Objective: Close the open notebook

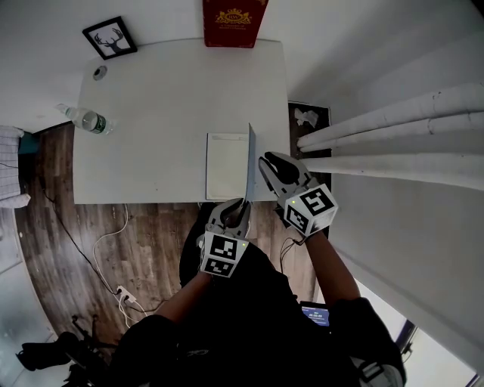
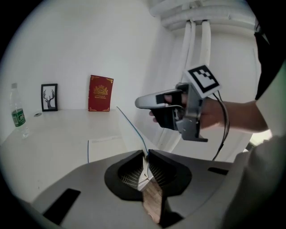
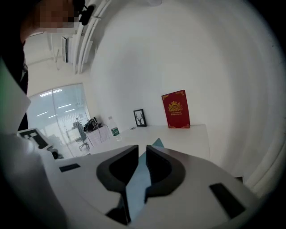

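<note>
The open notebook lies near the front edge of the white table, its white page flat. Its blue cover stands upright on edge. My left gripper is at the cover's near end, and in the left gripper view its jaws are shut on the thin cover. My right gripper is just right of the cover. In the right gripper view the blue cover runs between the jaws of the right gripper, which stand slightly apart. The right gripper also shows in the left gripper view.
A red book stands upright at the table's far edge. A framed deer picture and a plastic bottle are at the table's far left. White pipes run along the wall on the right.
</note>
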Demonstrator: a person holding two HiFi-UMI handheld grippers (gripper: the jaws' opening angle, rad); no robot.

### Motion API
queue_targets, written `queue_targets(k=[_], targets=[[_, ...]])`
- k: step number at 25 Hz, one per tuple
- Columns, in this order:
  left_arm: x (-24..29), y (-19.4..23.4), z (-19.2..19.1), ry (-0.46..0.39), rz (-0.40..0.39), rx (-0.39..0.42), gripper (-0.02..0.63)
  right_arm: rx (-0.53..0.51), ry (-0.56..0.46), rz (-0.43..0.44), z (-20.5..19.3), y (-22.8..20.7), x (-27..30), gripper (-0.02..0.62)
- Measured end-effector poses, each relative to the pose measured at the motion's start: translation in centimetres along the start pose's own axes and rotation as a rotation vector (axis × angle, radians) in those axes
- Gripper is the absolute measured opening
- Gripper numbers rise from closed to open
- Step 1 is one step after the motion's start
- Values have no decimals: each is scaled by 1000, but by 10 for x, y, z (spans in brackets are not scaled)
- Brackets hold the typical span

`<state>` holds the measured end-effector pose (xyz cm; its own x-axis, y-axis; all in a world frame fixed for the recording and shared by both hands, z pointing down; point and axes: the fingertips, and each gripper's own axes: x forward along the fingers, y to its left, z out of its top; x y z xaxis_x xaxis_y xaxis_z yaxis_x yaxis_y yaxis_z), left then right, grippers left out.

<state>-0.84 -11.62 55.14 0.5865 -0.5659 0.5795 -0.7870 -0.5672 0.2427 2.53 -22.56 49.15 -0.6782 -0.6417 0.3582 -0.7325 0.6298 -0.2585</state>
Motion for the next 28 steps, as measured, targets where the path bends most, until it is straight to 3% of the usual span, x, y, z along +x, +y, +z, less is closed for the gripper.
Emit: queue_targets(k=[2, 9, 28], targets=[[-1, 4, -2, -9, 13, -28, 40, -22, 9, 8, -15, 10, -16, 38], [-7, 26, -16, -10, 65, -104, 38, -19, 132, 16, -75, 41, -32, 23], [-8, 57, -41, -13, 131, -248, 38, -53, 186, 82, -97, 80, -26, 21]])
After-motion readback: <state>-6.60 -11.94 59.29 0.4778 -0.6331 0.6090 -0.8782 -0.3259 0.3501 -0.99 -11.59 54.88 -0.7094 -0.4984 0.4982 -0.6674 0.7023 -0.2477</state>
